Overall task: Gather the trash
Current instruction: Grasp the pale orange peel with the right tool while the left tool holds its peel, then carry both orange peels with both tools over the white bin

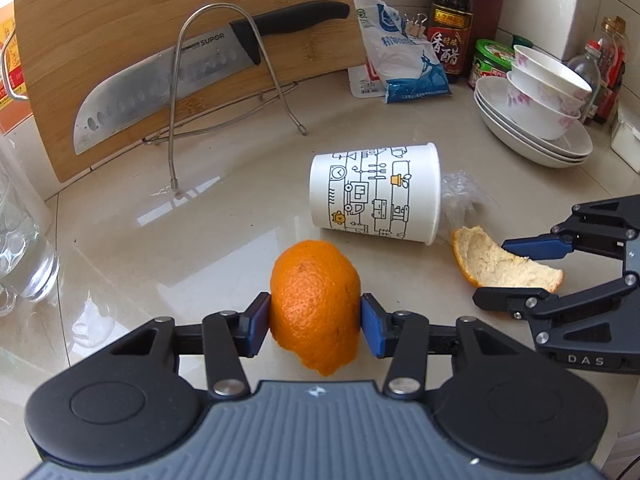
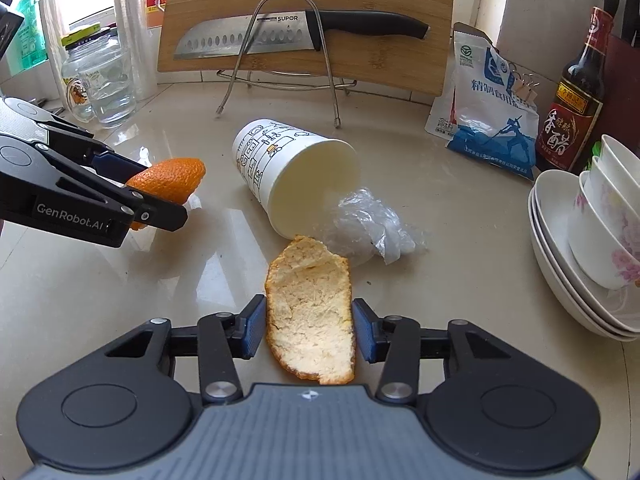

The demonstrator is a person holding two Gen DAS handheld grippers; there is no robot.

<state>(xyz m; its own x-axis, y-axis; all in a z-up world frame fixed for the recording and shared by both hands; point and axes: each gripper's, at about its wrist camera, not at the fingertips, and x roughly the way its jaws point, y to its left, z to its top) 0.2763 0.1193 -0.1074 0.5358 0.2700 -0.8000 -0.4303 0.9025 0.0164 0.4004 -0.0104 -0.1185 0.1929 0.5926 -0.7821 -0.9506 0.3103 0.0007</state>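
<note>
Gripping trash in both hands, a person works a glossy pale stone desk (image 1: 224,240) in a cluttered kitchen corner, daylight glaring off its polish. Behind stands a bamboo cutting board (image 1: 120,8) on a wire rack, a knife (image 1: 168,80) resting against it, with stacked bowls (image 2: 592,248) at the right. A paper cup (image 2: 288,176) lies tipped over mid-desk, crumpled clear plastic (image 2: 368,224) at its mouth. The left gripper (image 1: 316,316) has its jaws pinching a domed orange peel (image 1: 316,304) by its sides. The right gripper (image 2: 309,326) brackets a flat peel strip (image 2: 310,312), pith up on the desk just beside the cup; whether its pads press the strip yet cannot be told. The likely trouble: the limp strip could buckle or slide on the slick stone rather than lift, and a nudge forward could set the cup rolling.
</note>
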